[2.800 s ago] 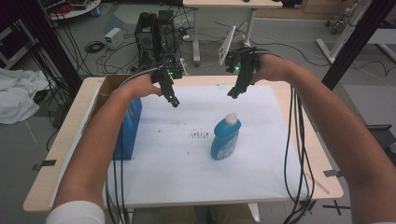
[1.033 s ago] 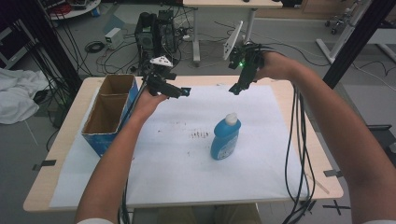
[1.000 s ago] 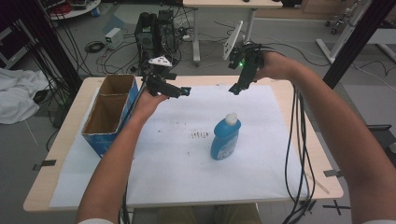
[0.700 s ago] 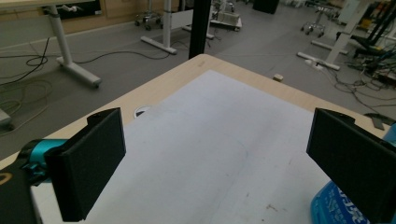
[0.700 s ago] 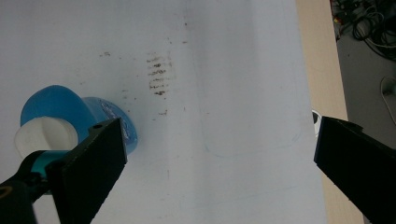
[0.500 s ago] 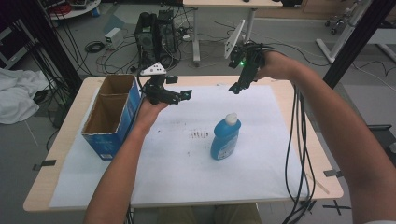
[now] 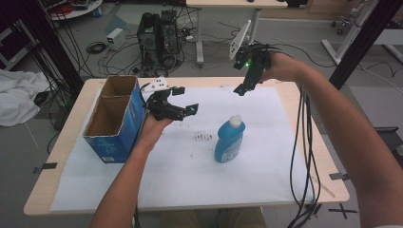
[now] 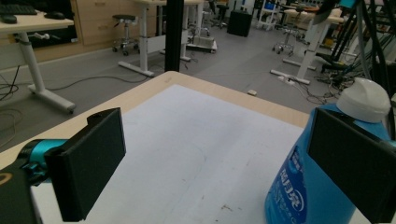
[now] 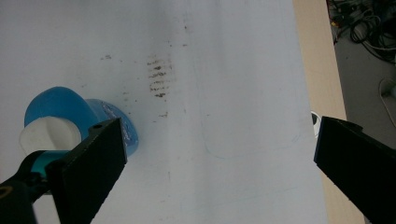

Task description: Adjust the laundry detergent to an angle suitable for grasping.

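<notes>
A light wooden tabletop [image 7: 66,142] is seen from the high view, most of it covered by a sheet of white paper [image 7: 190,175] marked near its middle by a patch of small dark smudges [image 7: 203,137]. A blue detergent bottle [image 7: 229,140] with a white cap is stood upright on the paper, just right of the smudges. An open blue cardboard box [image 7: 114,121], brown inside and divided into two compartments, is placed at the tabletop's left side. Beyond the tabletop a grey floor is strewn with cables, and a black computer tower [image 7: 157,33], the legs of other desks and a heap of white cloth [image 7: 16,97] at the far left are seen.

The left gripper [image 7: 183,110] is held above the paper just right of the box, raised on a bent wrist and pointed toward the bottle. Its jaws are spread wide with nothing between them; in the left gripper view the bottle [image 8: 313,186] is partly hidden behind the right-hand jaw, though contact cannot be judged.

The right gripper [image 7: 241,89] is held high over the far edge of the paper, pointed downward, with a green light lit on its body and cables trailing along the forearm. Its jaws are likewise wide apart and empty; in the right gripper view the bottle [image 9: 60,112] is seen from above beside the left-hand jaw.
</notes>
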The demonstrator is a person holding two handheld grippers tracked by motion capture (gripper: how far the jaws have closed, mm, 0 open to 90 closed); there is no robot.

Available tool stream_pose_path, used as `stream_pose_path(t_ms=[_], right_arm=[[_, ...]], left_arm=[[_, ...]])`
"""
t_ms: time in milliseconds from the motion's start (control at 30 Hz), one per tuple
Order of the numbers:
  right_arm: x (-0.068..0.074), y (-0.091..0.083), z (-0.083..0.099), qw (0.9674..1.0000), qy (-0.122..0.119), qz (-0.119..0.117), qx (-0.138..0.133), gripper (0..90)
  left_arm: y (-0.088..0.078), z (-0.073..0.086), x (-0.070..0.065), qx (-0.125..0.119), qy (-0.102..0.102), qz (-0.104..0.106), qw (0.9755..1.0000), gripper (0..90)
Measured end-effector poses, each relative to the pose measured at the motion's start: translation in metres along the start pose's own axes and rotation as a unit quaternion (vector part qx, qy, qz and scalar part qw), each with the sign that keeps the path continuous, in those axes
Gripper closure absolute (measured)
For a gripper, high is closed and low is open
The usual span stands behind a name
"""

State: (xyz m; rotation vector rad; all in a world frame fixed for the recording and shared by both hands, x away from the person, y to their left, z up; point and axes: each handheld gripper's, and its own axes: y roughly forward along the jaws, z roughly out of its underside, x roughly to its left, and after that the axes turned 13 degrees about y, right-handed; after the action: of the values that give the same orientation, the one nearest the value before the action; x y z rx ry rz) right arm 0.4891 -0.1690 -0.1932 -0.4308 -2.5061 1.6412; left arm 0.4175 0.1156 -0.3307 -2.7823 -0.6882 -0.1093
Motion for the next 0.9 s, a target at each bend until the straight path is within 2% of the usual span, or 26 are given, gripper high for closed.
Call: stream_pose_path(t_ms=[33, 100, 133, 167, 233, 500, 533, 733, 800, 900], right_arm=[[0.000, 0.000, 0.000, 1.0000, 0.001, 0.000, 0.000, 1.4], [0.001, -0.002, 0.001, 1.0000, -0.003, 0.001, -0.003, 1.4], [0.002, -0.003, 0.001, 1.0000, -0.001, 0.002, -0.003, 1.4], [0.002, -0.003, 0.001, 1.0000, 0.000, 0.002, -0.003, 1.4], [0.003, -0.003, 0.001, 1.0000, 0.000, 0.004, -0.003, 1.3], [0.006, -0.005, 0.000, 1.0000, -0.003, 0.007, -0.004, 1.4], [0.007, -0.005, -0.001, 1.0000, 0.003, 0.006, -0.004, 1.4], [0.008, -0.006, -0.001, 0.9999, -0.005, 0.008, -0.005, 1.4], [0.009, -0.006, -0.001, 0.9999, -0.006, 0.009, -0.004, 1.4], [0.009, -0.006, -0.001, 0.9999, -0.007, 0.009, -0.005, 1.4]], left_arm=[[0.000, 0.001, -0.005, -0.010, -0.007, -0.002, 0.9999, 4.5], [-0.002, 0.004, -0.017, -0.022, -0.005, -0.006, 0.9997, 4.5], [-0.002, 0.004, -0.017, -0.022, -0.005, -0.006, 0.9997, 4.5], [-0.003, 0.007, -0.027, -0.033, -0.008, -0.009, 0.9994, 4.5], [-0.004, 0.008, -0.031, -0.033, -0.007, -0.011, 0.9994, 4.5], [0.002, 0.026, -0.072, -0.043, -0.022, -0.059, 0.9971, 4.5], [0.004, 0.027, -0.076, -0.041, -0.022, -0.062, 0.9970, 4.5], [0.009, 0.030, -0.090, -0.042, -0.020, -0.065, 0.9968, 4.5], [0.012, 0.034, -0.099, -0.048, -0.030, -0.067, 0.9962, 4.5], [0.017, 0.037, -0.107, -0.048, -0.028, -0.066, 0.9963, 4.5]])
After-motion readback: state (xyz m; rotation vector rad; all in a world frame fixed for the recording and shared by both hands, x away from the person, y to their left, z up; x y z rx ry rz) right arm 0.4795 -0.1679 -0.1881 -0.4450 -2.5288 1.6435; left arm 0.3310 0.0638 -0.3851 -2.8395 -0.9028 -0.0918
